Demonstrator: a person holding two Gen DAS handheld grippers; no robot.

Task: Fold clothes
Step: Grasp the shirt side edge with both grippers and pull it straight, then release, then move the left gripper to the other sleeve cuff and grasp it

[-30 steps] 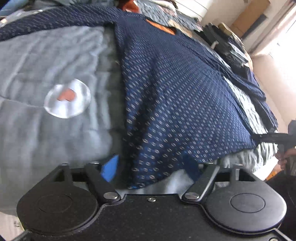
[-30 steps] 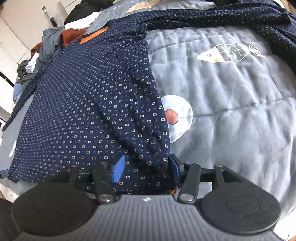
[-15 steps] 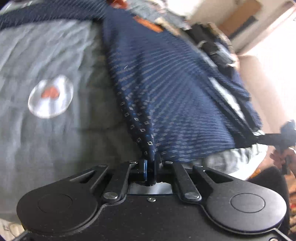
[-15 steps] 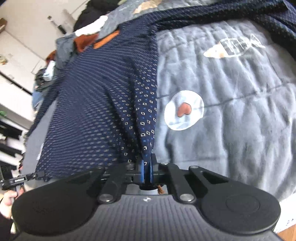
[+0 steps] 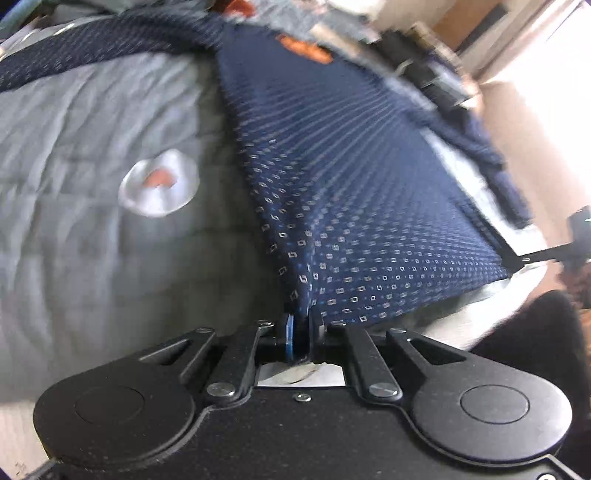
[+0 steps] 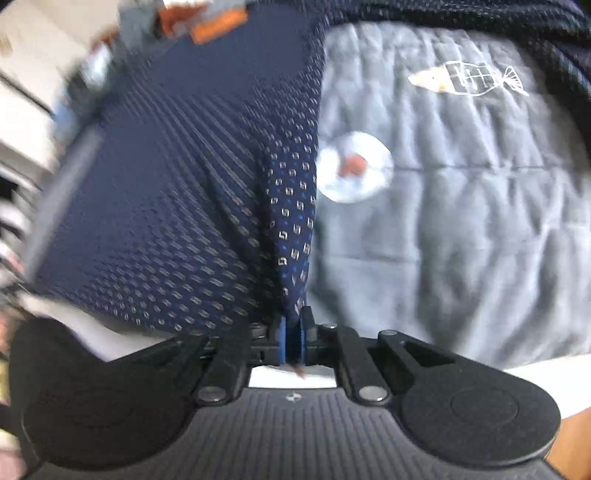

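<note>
Both the left tongs point(image 5: 300, 334) and right tongs point(image 6: 294, 334) pinch the hem of the navy patterned shirt point(image 5: 354, 192), spread across the grey quilt point(image 5: 81, 236), whose round white patch point(image 6: 354, 167) shows at one o'clock, blurred clutter beyond.

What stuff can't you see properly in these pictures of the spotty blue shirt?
- Left wrist view: the pile beyond the shirt is motion-blurred.
- Left wrist view: the right gripper at the shirt's far corner is small and blurred.
- Right wrist view: the things beyond the orange collar patch are smeared.
- Right wrist view: the sleeve across the blanket is cut off by the frame edge.
</note>
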